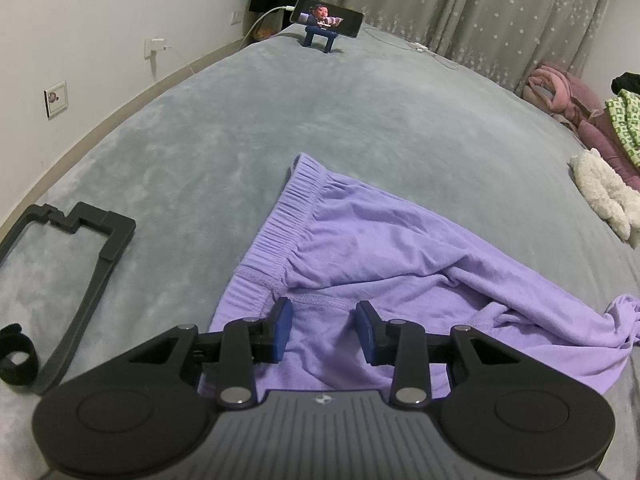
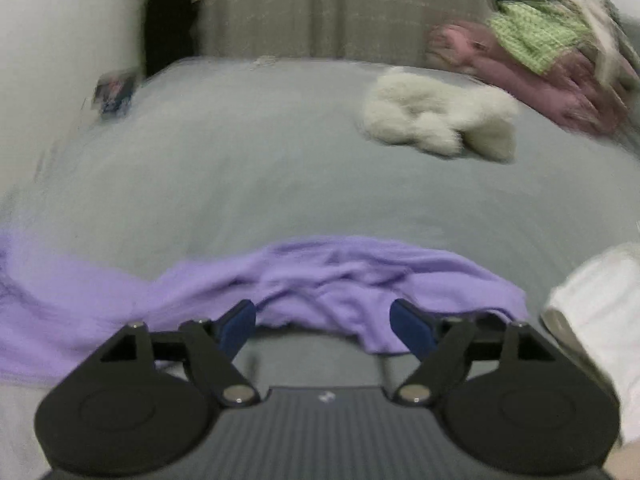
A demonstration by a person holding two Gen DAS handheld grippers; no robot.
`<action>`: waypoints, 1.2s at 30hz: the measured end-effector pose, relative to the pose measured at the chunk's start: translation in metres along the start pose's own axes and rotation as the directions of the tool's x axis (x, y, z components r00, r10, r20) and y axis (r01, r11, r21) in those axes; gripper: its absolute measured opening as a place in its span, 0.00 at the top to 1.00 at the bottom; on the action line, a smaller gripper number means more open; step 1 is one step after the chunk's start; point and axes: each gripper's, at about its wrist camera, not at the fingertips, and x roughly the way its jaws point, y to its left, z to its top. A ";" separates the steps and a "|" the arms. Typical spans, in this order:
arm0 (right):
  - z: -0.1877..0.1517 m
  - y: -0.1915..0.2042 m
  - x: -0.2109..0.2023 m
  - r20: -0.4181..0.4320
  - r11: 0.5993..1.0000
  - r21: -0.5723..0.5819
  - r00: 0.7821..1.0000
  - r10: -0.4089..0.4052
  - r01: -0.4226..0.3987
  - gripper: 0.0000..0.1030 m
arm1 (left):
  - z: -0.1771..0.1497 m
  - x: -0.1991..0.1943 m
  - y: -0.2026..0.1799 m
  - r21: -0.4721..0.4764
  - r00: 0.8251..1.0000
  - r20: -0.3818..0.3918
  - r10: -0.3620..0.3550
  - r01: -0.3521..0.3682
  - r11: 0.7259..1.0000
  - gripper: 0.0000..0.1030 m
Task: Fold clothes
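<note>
Grey plush bed cover fills the scene. Lilac jersey shorts, with a ribbed elastic waistband, lie crumpled at its near edge. Black angular frame lies near left; a fluffy cream item far right. Left gripper: blue pads parted over the shorts, not pressing. Right gripper: spread wide at the hem. No writing is legible.

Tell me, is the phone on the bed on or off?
On. The phone stands in its blue stand with a picture showing on its screen.
</note>
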 end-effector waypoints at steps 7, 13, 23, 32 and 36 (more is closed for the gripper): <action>-0.008 0.006 0.031 0.010 0.987 -0.103 0.993 -0.119 0.119 0.93 | 0.000 -0.001 0.002 -0.007 1.000 -0.003 -0.008 0.008 1.000 0.66; 0.000 -0.006 -0.016 0.006 0.967 -0.107 0.973 -0.231 0.230 0.93 | 0.002 -0.001 0.005 -0.017 1.000 -0.012 -0.018 0.018 1.000 0.66; -0.015 0.004 -0.003 -0.141 0.930 -0.324 0.964 -0.227 0.171 0.93 | 0.002 -0.006 0.010 -0.041 0.999 -0.019 -0.026 0.025 0.999 0.66; -0.017 -0.003 -0.011 -0.115 0.929 -0.295 0.957 -0.268 0.224 0.74 | 0.004 -0.036 0.014 -0.068 0.999 0.031 -0.030 0.032 0.997 0.66; -0.008 0.008 -0.034 -0.022 0.937 -0.289 0.978 -0.210 0.195 0.50 | -0.001 -0.068 0.032 -0.136 0.997 0.059 -0.054 0.061 0.989 0.66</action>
